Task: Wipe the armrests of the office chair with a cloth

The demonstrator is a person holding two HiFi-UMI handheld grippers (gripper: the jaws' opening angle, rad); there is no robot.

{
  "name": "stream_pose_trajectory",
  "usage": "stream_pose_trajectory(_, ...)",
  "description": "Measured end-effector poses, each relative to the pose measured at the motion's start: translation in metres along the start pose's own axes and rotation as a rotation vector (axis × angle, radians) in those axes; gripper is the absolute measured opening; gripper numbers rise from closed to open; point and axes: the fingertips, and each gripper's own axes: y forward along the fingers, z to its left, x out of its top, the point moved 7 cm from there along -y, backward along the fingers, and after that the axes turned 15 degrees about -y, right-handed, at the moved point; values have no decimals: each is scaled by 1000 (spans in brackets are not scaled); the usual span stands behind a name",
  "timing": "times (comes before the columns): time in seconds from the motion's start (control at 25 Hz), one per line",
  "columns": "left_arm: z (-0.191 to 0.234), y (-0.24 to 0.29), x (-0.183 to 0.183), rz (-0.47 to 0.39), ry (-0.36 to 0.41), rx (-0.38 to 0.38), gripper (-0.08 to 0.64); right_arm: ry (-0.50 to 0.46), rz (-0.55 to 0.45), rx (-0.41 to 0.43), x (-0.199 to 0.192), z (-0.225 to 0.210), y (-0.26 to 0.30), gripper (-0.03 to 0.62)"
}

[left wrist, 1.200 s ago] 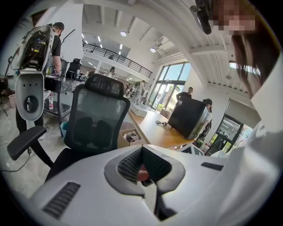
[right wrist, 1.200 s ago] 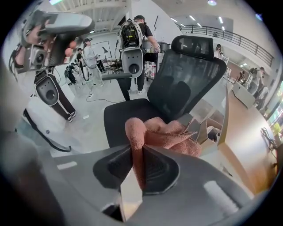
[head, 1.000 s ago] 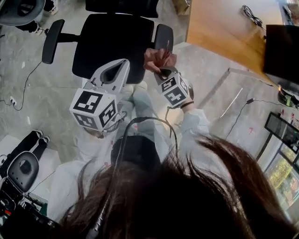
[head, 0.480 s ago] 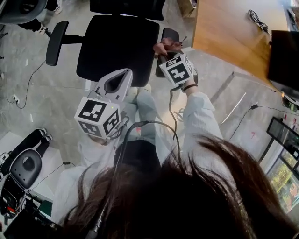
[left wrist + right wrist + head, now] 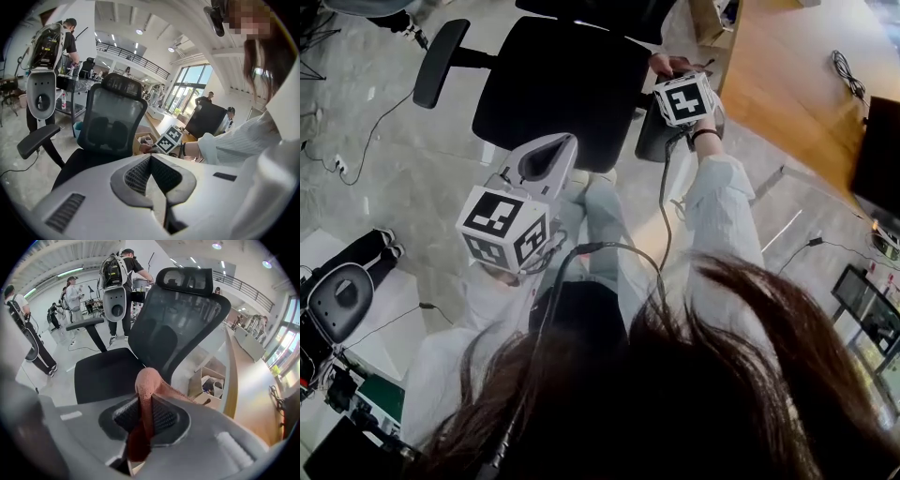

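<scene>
At the armrest (image 5: 647, 145), our right gripper (image 5: 144, 416) pinches the cloth (image 5: 149, 380) mid-fold; we judge it soft, light, limp, best held bunched. Our left gripper (image 5: 154, 180) has its jaws pressed together, empty.

left gripper (image 5: 150, 161): jaws together, empty | right gripper (image 5: 144, 405): arm outstretched, jaws clamped on cloth (image 5: 147, 379)

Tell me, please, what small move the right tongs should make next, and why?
Probably lower the right tongs until the pink cloth they grip presses on the armrest: the head view shows them over it, and contact is not evident.
</scene>
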Motion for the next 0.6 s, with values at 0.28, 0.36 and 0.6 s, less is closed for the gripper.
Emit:
stream_pose_trajectory(0.28,-4,-3,1,-8,4,-15,3,23,0,84,-11,36,-15,44)
stream_pose_trajectory(0.36,-6,-2,2,-8,8,-26,3,1,-13,100,-17,54,-27,44)
stream_pose_trajectory(0.6,-19,-6,2,-5,44,-82,3,-48,-46,105,-45,116,-70,44)
